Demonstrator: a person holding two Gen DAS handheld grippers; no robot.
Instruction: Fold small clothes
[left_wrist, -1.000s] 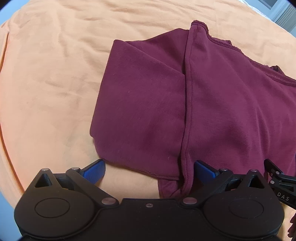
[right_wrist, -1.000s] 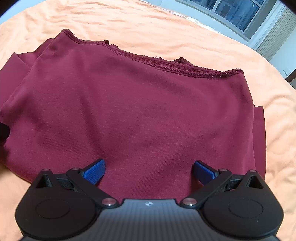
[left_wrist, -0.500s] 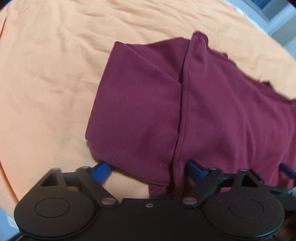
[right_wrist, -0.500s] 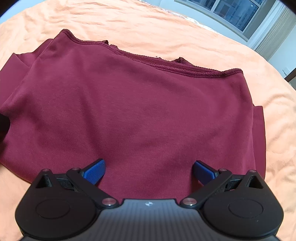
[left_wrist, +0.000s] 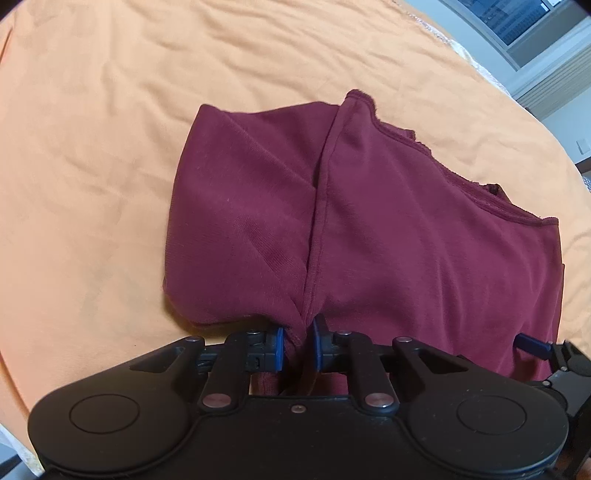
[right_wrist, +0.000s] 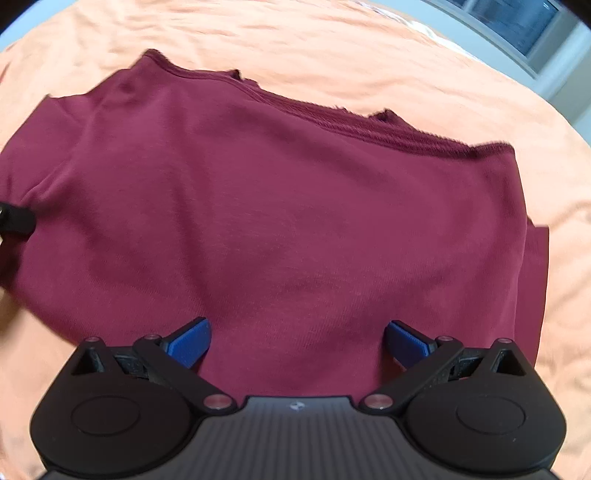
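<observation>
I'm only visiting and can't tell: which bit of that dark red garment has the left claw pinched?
On the orange sheet lies a maroon garment. One raised seam runs down it to its near edge, where the left claw is shut on it. Left of it lies a folded flap; right, smooth cloth.

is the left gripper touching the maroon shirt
Touching. The left wrist view shows the left gripper with its blue pads closed on the hem of the maroon shirt, fabric pinched between them.

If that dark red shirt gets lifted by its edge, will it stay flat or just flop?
Probably flop: the maroon shirt already creases and bunches where the left gripper pinches its hem. It looks thin and light, and likely drags across the orange sheet rather than sliding.
</observation>
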